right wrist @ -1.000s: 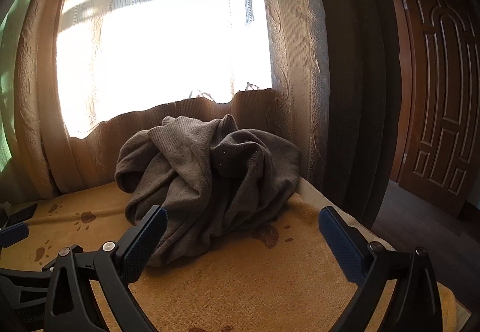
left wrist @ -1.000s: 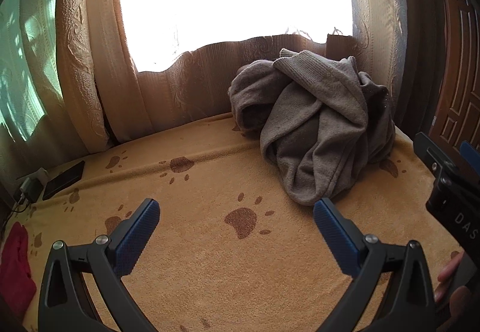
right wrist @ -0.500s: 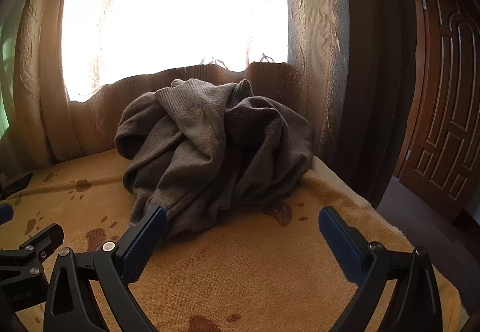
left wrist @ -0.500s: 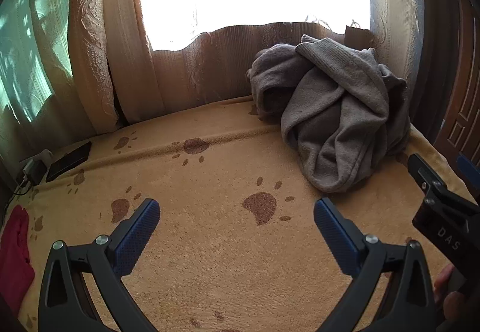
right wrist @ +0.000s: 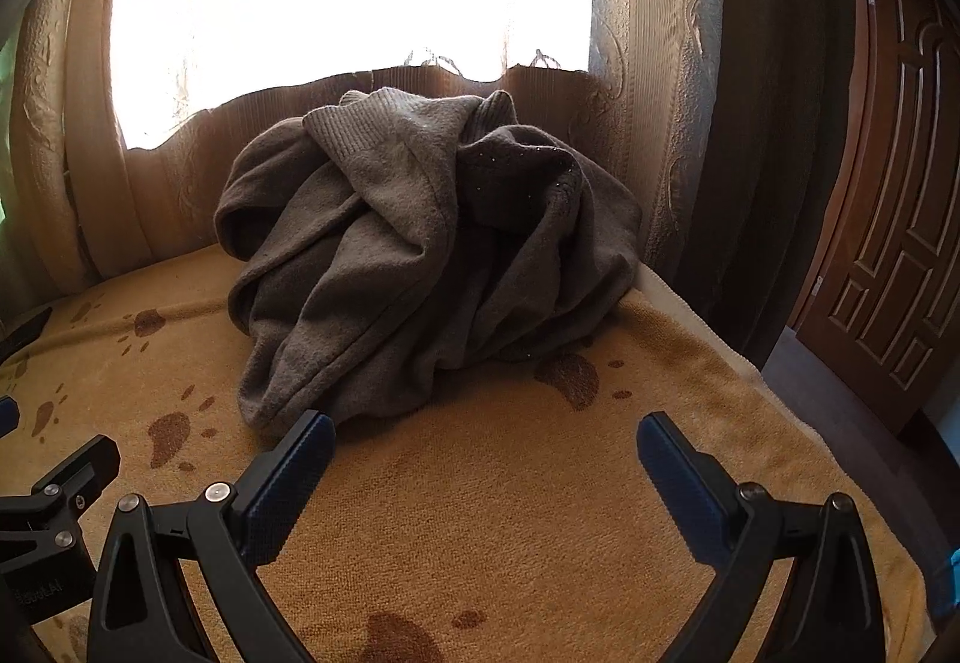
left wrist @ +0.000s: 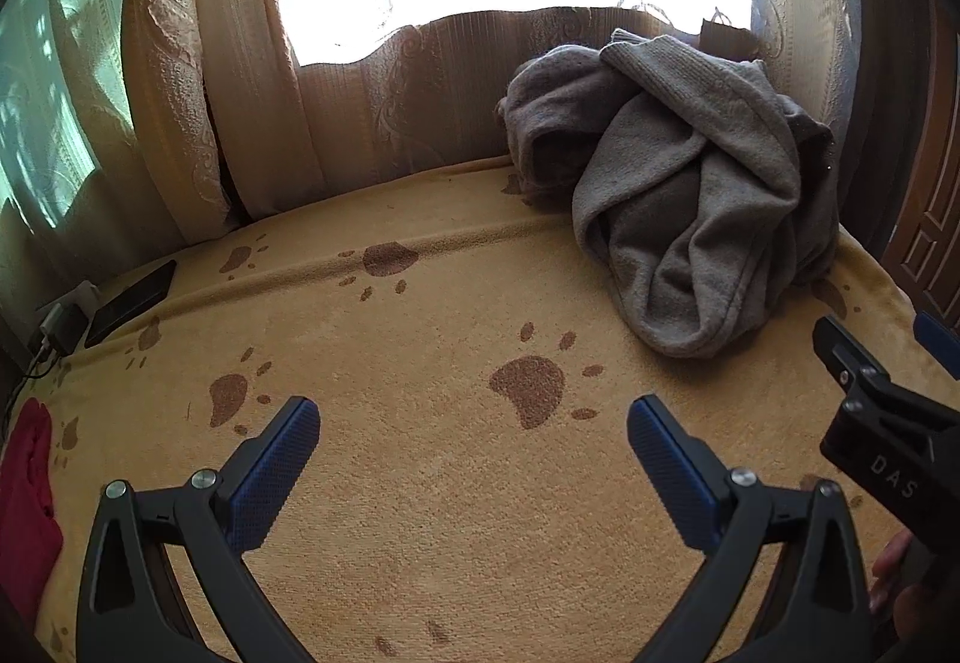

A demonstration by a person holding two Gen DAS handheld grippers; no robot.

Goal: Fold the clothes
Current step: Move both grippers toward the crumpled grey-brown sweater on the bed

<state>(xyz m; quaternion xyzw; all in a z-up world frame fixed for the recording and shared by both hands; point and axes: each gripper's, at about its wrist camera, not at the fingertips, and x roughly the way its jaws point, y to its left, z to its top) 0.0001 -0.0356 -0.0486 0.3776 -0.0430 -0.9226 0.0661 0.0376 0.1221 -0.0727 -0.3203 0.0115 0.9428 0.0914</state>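
Grey knitted sweater [right wrist: 420,255], crumpled into a tall heap, is seen at about twelve o'clock in the right wrist view and at about two o'clock in the left wrist view, resting on the tan paw-print blanket [left wrist: 420,483] against the beige patterned curtain [left wrist: 180,93]. Nothing is held: the left gripper [left wrist: 474,417] is spread wide above bare blanket, and the right gripper [right wrist: 486,432] is spread wide too, its left blue pad [right wrist: 300,453] set just beside the heap's nearest hem. No fold is judged to have been started. Several layers could be pinched at once in so tangled a pile, so the garment might be lifted as a knot instead of being spread. The black phone [left wrist: 132,294] at nine o'clock could be swept along if the sweater is dragged flat that way.
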